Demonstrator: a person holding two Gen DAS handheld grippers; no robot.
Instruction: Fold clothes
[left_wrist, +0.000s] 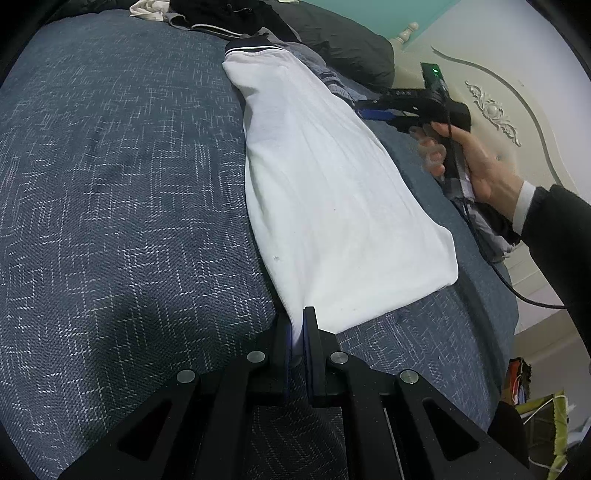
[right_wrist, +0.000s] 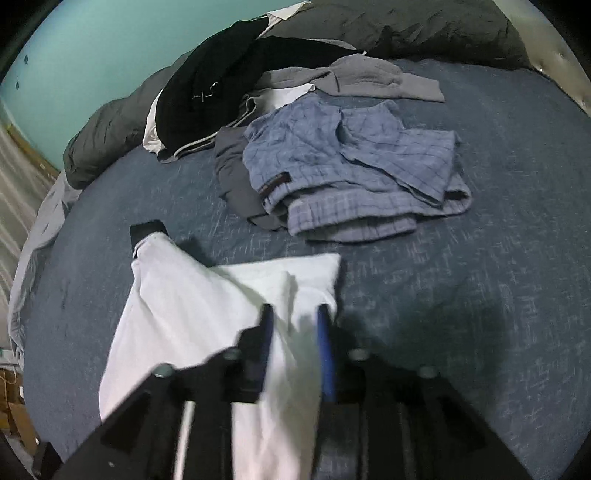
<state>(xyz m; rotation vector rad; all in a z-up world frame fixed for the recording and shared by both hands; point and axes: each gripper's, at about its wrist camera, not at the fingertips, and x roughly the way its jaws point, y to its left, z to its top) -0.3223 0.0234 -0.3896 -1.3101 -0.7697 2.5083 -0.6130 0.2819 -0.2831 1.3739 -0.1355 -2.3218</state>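
A white shirt (left_wrist: 332, 192) lies folded into a long strip on the blue bedspread (left_wrist: 110, 184), its dark collar (left_wrist: 251, 46) at the far end. My left gripper (left_wrist: 297, 328) is shut on the shirt's near corner, with white cloth pinched between the pads. A hand (left_wrist: 476, 162) holds my right gripper (left_wrist: 364, 110) by the strip's far right edge. In the right wrist view the right gripper (right_wrist: 293, 314) hovers over the shirt (right_wrist: 192, 314) with its jaws apart. White cloth shows in the gap, and the pads do not press on it. This view is blurred.
A pile of clothes lies beyond the shirt: blue checked garments (right_wrist: 351, 173), a black one (right_wrist: 207, 96) and a grey one (right_wrist: 369, 77). A dark duvet (right_wrist: 406, 29) is bunched at the back. A cream headboard (left_wrist: 517, 110) stands at the right.
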